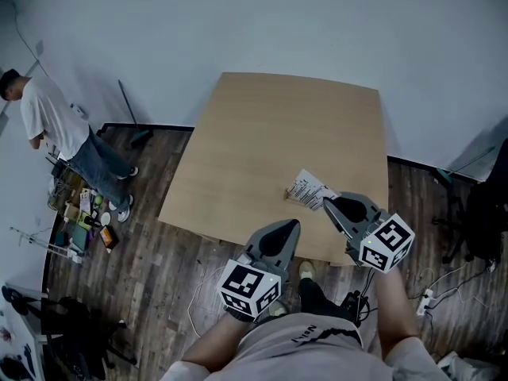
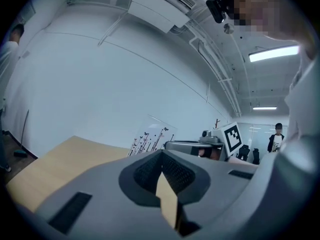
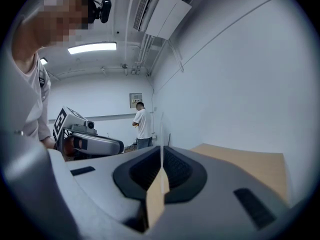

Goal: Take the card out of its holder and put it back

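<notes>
A white printed card [image 1: 308,187] stands upright near the front right of the wooden table [image 1: 262,133], with a small brown holder base [image 1: 288,193] at its left end. My right gripper [image 1: 328,200] is shut, and its tips meet the card's right edge. In the right gripper view the card [image 3: 161,129] shows edge-on, rising straight out of the seam of the right gripper [image 3: 161,156]. My left gripper [image 1: 294,225] is shut and empty, over the table's front edge, short of the card. The left gripper view shows the card [image 2: 150,134] beyond the left gripper [image 2: 162,159].
A person [image 1: 48,121] stands far left beside clutter on the floor [image 1: 79,217]. A broom [image 1: 131,117] leans on the wall. A dark chair [image 1: 476,213] and a power strip [image 1: 425,300] are at the right. The wall runs behind the table.
</notes>
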Demonstrator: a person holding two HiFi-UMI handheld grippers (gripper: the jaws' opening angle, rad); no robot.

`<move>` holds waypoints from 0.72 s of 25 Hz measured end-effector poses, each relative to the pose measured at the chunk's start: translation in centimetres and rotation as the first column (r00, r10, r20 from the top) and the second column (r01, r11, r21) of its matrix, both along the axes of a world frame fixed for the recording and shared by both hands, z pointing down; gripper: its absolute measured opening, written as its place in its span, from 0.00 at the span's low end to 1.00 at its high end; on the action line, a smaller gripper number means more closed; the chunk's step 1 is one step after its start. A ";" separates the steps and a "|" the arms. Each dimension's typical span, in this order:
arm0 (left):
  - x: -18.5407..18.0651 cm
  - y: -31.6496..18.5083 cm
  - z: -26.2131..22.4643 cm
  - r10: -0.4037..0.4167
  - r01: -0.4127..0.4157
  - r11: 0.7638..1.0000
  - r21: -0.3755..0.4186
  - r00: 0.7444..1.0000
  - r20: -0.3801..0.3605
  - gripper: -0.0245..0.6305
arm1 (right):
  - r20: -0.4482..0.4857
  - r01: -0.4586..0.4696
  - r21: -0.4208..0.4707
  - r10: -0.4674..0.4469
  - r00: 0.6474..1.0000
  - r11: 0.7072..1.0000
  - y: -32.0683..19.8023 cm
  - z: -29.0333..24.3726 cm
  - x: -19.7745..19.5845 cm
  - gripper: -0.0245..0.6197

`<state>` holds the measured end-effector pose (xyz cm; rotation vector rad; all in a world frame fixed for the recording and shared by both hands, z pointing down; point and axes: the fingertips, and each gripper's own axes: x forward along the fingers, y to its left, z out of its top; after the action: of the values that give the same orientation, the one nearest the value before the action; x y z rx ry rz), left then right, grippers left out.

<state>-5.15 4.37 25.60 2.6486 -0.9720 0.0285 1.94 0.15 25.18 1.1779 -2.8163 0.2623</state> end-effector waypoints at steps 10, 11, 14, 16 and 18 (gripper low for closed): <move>0.1 -0.4 0.8 -0.028 0.028 0.999 -0.020 1.000 0.008 0.06 | 0.004 0.008 -0.009 -0.008 1.000 1.000 -0.4 0.6 0.5 0.08; 0.1 -0.5 1.1 -0.029 0.029 0.999 -0.026 1.000 0.008 0.06 | 0.005 0.012 -0.013 -0.012 1.000 1.000 -0.6 0.8 0.6 0.08; 0.1 -0.8 2.2 -0.034 0.034 0.999 -0.043 0.999 0.004 0.06 | 0.007 0.023 -0.024 -0.023 1.000 0.999 -1.2 2.0 0.9 0.08; 0.3 -1.4 3.2 -0.041 0.042 0.998 -0.053 0.999 0.009 0.06 | 0.008 0.034 -0.034 -0.034 0.999 0.999 -2.0 3.0 1.4 0.08; 0.6 -2.1 4.2 -0.052 0.054 0.997 -0.063 0.998 0.020 0.06 | 0.010 0.049 -0.049 -0.048 0.999 0.998 -2.9 4.1 1.8 0.08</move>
<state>-4.54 2.31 29.76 2.5678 -1.0296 0.0711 3.72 -2.75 29.26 1.0997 -2.8244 0.3323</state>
